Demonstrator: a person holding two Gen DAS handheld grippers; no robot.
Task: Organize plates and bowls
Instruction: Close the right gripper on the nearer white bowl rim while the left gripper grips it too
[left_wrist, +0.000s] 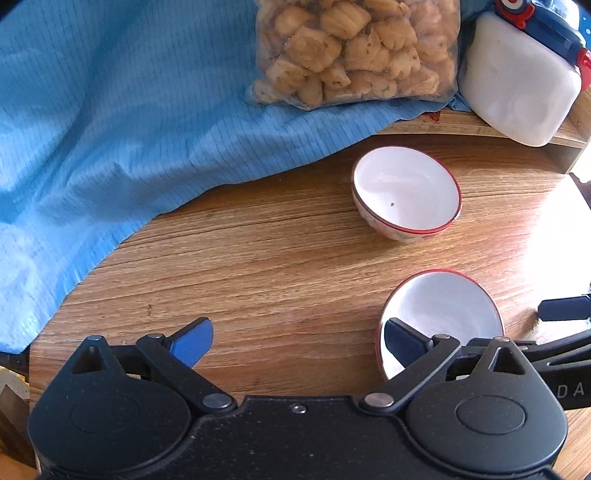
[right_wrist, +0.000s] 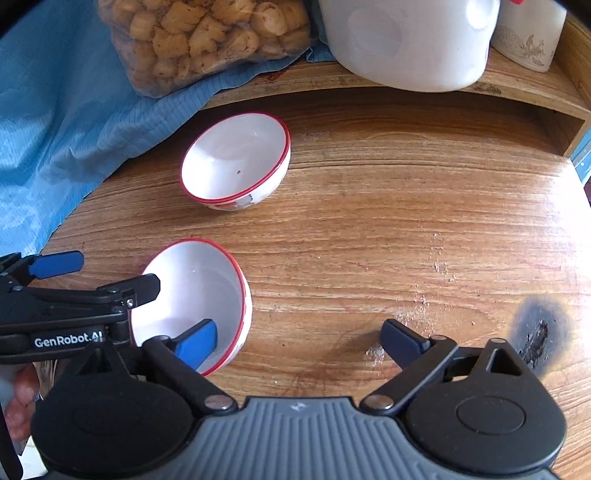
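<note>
Wooden tabletop (right_wrist: 369, 229) — blue cloth (left_wrist: 110, 129) draped left, scorch mark (right_wrist: 539, 332) right.

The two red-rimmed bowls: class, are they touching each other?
Apart. The right wrist view shows bare wooden table between the far bowl and near bowl.

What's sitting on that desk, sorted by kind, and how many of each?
Bowls: 2, far and near
Snack bag: 1
White jug: 1
Blue cloth: 1
Patterned cup: 1
Total: 6
</note>
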